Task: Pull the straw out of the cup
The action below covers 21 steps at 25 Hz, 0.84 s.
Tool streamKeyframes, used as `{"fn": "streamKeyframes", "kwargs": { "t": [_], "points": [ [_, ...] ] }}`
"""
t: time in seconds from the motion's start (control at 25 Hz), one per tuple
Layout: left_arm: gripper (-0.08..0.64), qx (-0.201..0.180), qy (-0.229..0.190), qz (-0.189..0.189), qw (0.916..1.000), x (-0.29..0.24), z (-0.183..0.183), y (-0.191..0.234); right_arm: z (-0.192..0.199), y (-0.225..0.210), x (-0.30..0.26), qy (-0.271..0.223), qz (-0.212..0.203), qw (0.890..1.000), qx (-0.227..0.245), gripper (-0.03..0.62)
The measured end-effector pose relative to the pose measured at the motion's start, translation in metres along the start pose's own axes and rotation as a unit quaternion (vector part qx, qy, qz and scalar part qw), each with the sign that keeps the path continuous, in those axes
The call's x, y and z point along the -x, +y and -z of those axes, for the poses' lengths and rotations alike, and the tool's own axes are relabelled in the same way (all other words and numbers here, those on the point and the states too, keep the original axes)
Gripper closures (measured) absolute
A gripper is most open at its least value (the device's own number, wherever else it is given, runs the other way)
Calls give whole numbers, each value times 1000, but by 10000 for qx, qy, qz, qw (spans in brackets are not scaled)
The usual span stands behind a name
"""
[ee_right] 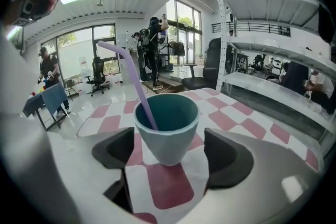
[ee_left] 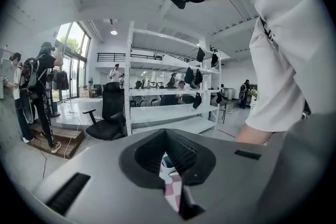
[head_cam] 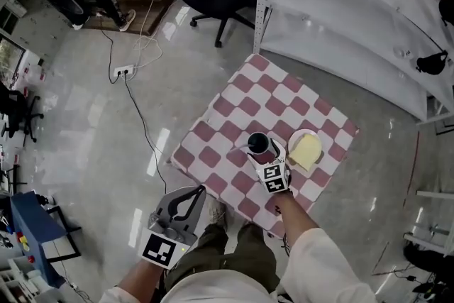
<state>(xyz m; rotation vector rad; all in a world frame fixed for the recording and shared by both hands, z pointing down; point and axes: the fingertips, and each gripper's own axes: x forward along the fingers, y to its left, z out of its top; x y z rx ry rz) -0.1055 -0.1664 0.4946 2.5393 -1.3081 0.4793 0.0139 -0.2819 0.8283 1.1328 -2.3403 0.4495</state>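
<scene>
On the checked desk (head_cam: 234, 110), the teal cup (ee_right: 167, 122) stands upright between your right tongs (ee_right: 168, 157), which are spread either side of its base, judged ready to steady it. The purple straw (ee_right: 137, 86) leans inside the cup, its bent top free. Your left tongs (ee_left: 169, 152) are pressed together on nothing, low off the desk's near edge and well apart from the straw. A plate (head_cam: 317, 140) with a yellow slab lies just beside the cup and does not obstruct the straw.
</scene>
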Motion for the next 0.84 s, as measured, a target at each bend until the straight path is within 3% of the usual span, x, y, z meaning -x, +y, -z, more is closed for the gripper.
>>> {"fn": "streamKeyframes", "kwargs": {
  "t": [0.72,0.84],
  "points": [
    [554,108,334,-148,9993,4,25,8,6,2,-32,-13,-39,9998,176,170],
    [554,110,360,-152,9992,4,29,7,4,-1,-35,-72,-20,9997,238,211]
  ]
}}
